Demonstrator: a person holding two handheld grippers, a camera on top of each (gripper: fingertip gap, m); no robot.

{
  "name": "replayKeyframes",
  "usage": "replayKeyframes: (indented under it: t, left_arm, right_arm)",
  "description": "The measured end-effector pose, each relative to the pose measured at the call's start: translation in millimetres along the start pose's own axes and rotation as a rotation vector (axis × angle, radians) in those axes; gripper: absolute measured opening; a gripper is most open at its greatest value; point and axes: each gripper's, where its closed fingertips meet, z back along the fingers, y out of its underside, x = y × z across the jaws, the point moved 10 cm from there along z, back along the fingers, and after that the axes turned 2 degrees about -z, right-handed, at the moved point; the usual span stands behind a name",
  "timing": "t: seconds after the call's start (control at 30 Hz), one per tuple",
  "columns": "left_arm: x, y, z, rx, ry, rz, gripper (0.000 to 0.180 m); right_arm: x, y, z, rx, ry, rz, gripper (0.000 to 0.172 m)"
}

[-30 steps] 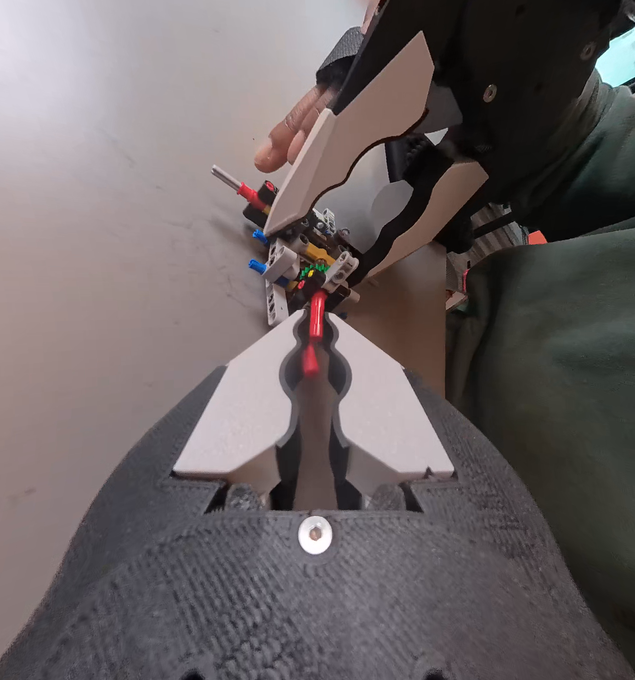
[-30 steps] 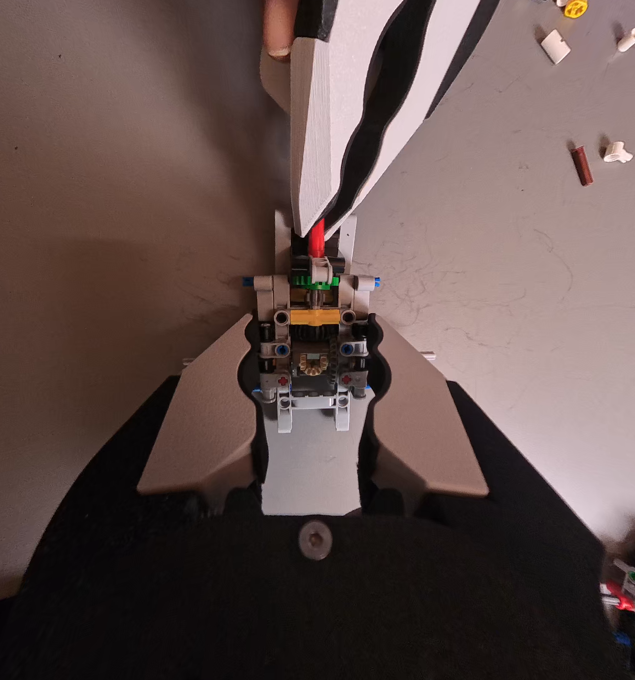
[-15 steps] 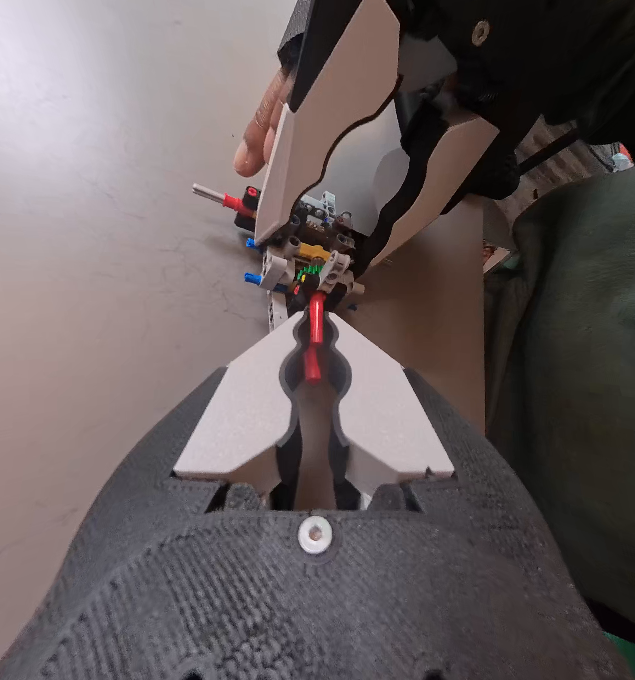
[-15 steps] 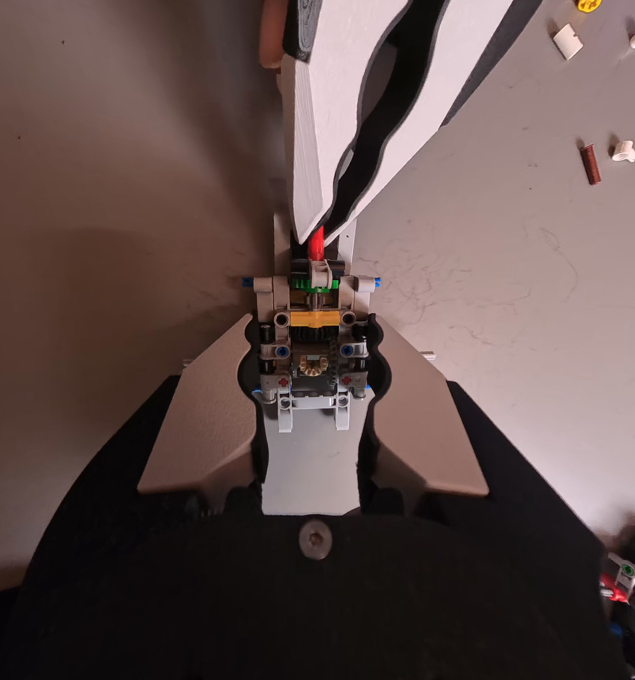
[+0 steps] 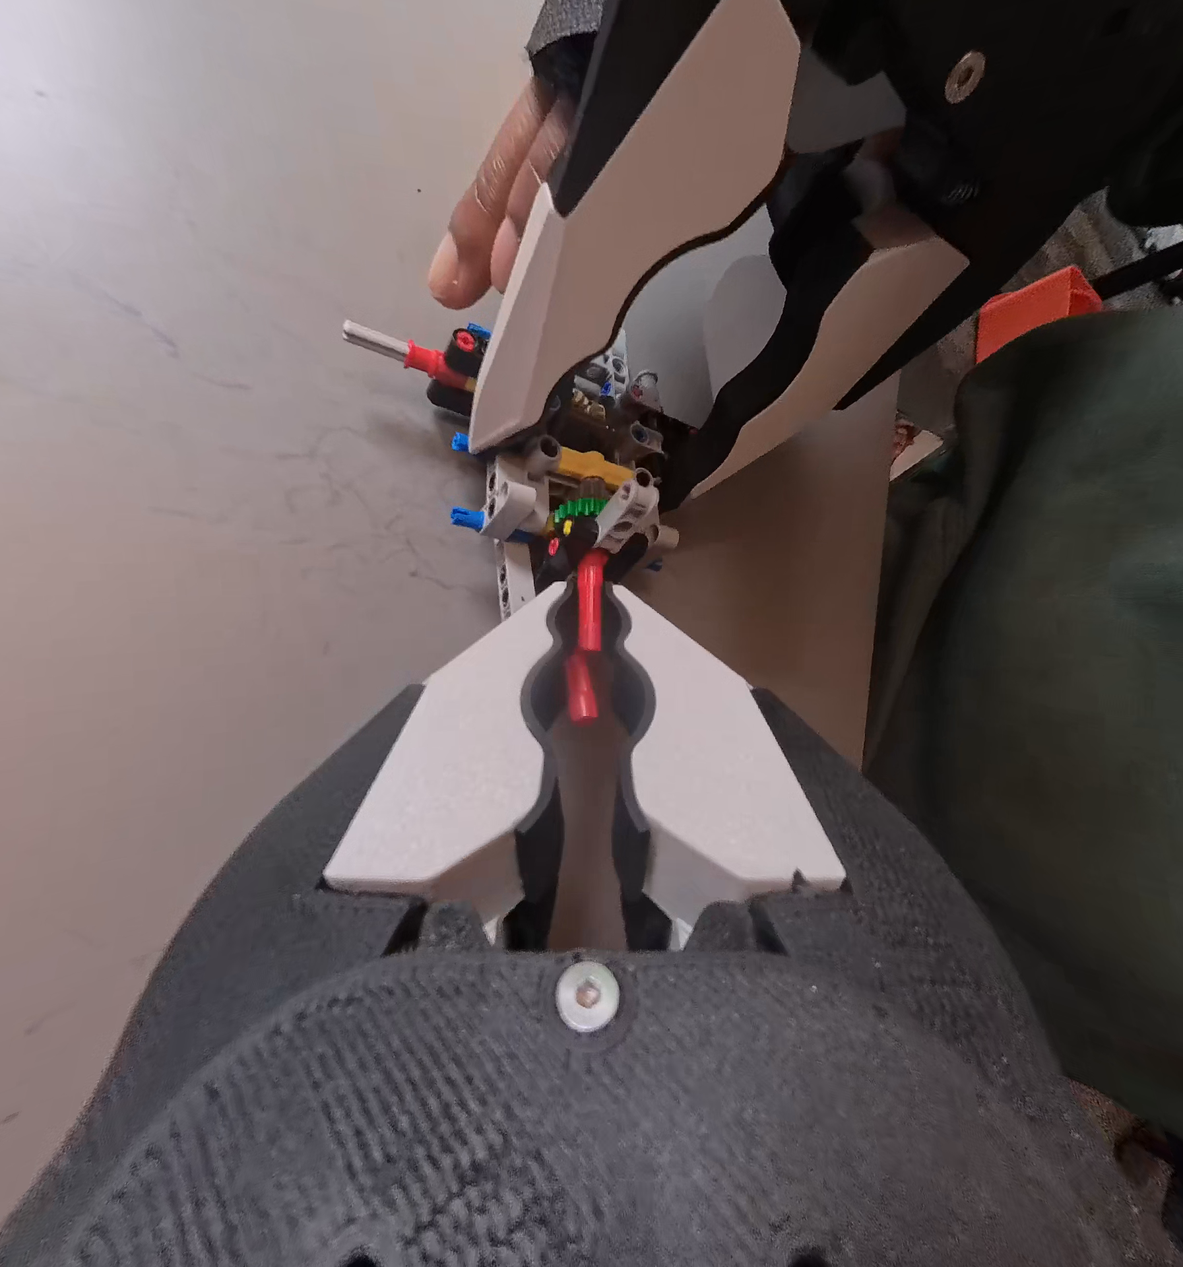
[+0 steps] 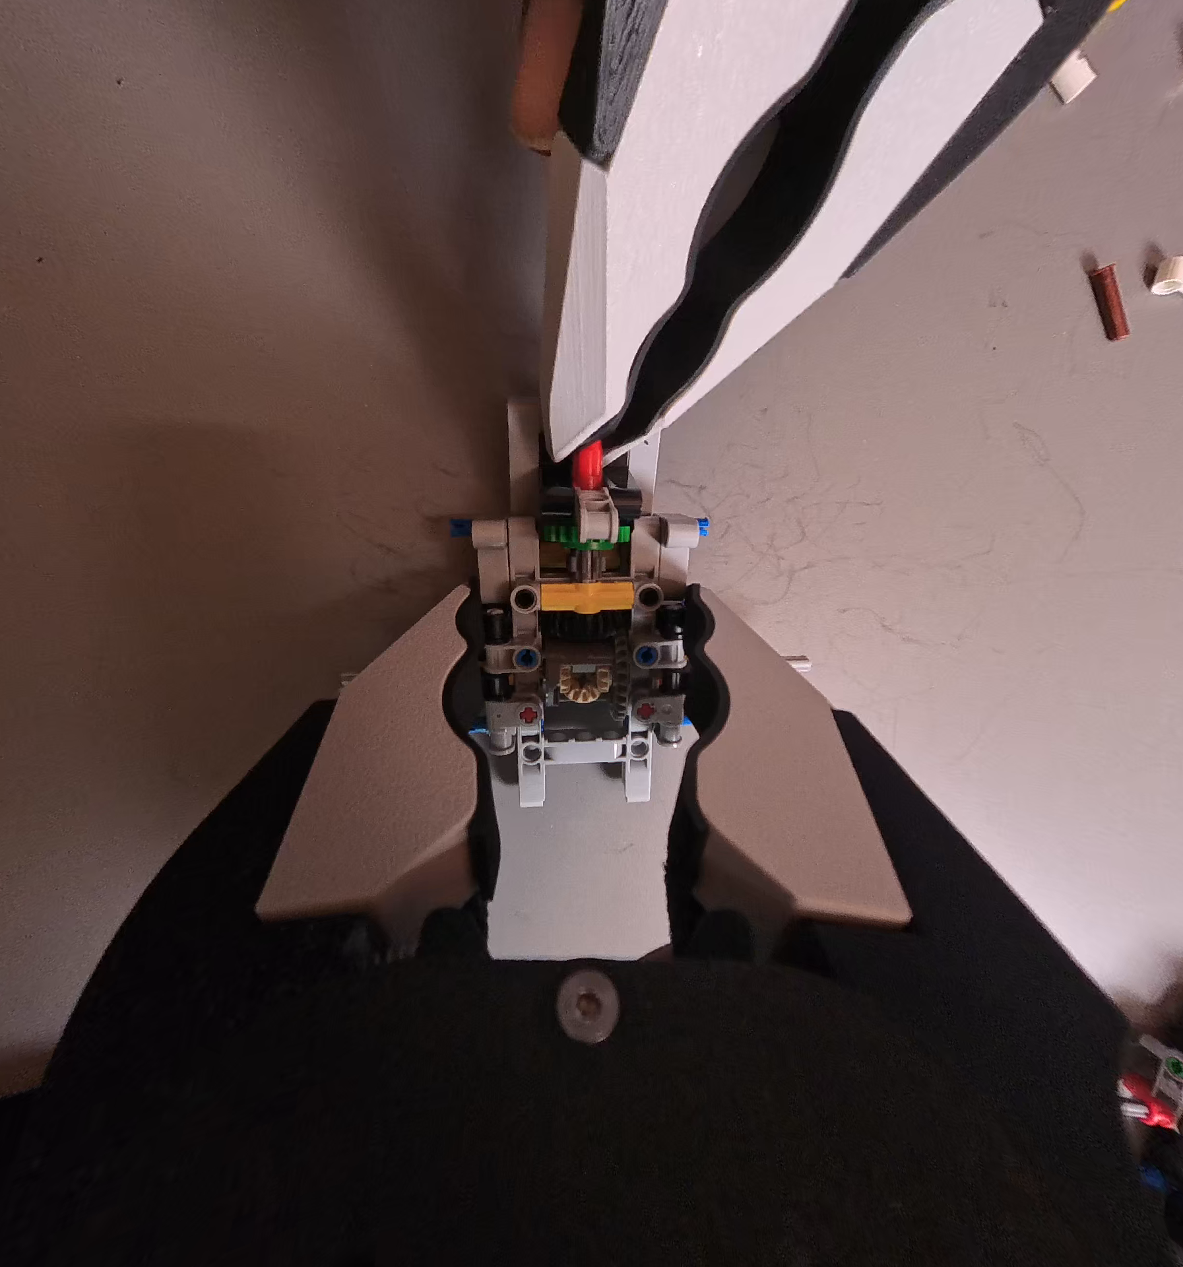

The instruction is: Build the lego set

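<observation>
A pale grey, scuffed counter [image 6: 917,548] carried a brick-built gear assembly [image 6: 585,651] near its middle. Well apart to one side lay a brown rod [image 6: 1109,305] beside a small white connector [image 6: 1176,278], with two more white pieces [image 6: 1069,77] farther off.

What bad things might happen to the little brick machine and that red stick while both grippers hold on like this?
1. The left gripper pinches the thin red stick right at its tips; a wobble might bend it or let it slip.
2. The right gripper squeezes the brick model by its sides; a harder squeeze or twist might pop pieces off.
3. Small loose parts lie on the table nearby and might get knocked away.
</observation>
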Motion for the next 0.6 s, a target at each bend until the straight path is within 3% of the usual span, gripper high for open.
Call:
replayKeyframes:
  t: [0.23, 0.43, 0.6]
  left_arm:
    - [2, 3, 0, 0.013, 0.035, -0.044, 0.004]
    - [5, 13, -1, -0.08, 0.056, -0.074, 0.005]
    - [8, 18, -2, -0.119, 0.07, -0.087, 0.004]
  right_arm:
    - [3, 3, 0, -0.049, 0.014, -0.007, 0.057]
    - [6, 8, 15, -0.198, 0.011, -0.047, 0.074]
    - [5, 43, 31, -0.165, 0.037, -0.094, 0.074]
